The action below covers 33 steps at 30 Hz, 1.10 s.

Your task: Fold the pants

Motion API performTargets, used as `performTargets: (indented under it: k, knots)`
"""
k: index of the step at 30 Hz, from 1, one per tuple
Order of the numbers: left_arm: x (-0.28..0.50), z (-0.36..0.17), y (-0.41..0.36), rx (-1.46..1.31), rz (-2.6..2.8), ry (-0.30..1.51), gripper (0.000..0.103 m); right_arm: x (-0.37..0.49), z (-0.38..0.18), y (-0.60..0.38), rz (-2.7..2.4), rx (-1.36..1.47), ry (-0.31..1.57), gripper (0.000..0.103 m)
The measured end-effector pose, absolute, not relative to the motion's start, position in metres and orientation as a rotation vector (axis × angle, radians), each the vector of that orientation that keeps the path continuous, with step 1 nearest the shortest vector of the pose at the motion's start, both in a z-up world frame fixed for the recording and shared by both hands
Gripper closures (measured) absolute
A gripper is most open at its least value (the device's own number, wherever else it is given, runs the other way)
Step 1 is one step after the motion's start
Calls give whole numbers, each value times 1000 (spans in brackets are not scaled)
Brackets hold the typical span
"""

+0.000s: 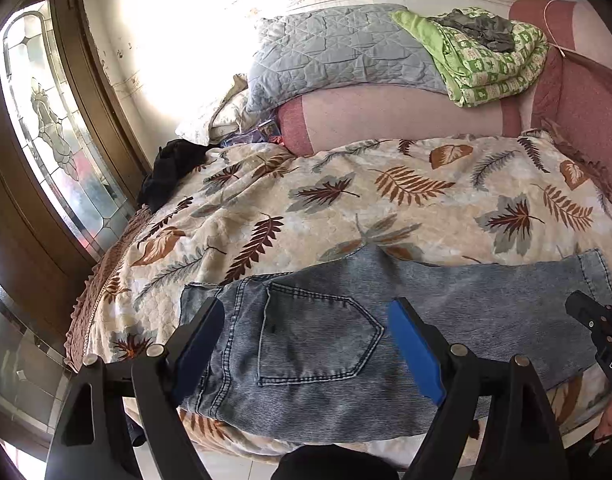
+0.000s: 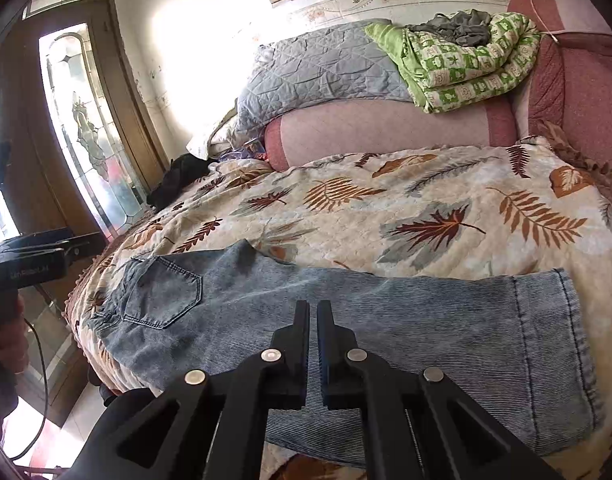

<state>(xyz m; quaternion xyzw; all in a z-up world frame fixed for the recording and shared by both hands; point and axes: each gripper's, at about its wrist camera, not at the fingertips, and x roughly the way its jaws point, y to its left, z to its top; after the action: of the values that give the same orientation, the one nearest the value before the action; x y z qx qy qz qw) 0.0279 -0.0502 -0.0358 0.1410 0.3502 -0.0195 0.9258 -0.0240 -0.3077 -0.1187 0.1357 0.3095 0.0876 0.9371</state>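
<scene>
Your left hand-held gripper (image 1: 306,344) hovers open over the jeans (image 1: 386,320), near the waist; they lie crosswise. Your right hand-held gripper (image 2: 313,320) is closed, empty.

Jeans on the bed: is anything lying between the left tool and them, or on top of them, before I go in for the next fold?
Nothing visible. The jeans lie flat on the leaf-print blanket, bare on top. The left tool hangs open right above the back pocket.
</scene>
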Motion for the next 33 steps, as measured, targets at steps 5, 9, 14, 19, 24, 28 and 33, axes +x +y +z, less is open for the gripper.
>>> performTargets:
  k: [5, 9, 14, 19, 24, 28, 33]
  knots:
    - [24, -35, -58, 286, -56, 714, 18, -30, -118, -319, 156, 292, 628, 98]
    - [22, -34, -65, 285, -66, 711, 18, -34, -118, -328, 134, 305, 622, 97]
    - [19, -35, -69, 288, -78, 711, 18, -39, -117, -339, 107, 323, 614, 98]
    - [17, -37, -75, 298, -83, 709, 18, -43, -117, -348, 91, 343, 611, 98]
    - [15, -37, -78, 303, -90, 709, 18, -43, -118, -351, 85, 353, 617, 98]
    - [16, -39, -79, 304, -90, 713, 18, -43, -118, -352, 85, 354, 618, 98]
    - [16, -41, -80, 305, -91, 719, 18, -43, -119, -352, 86, 356, 620, 98]
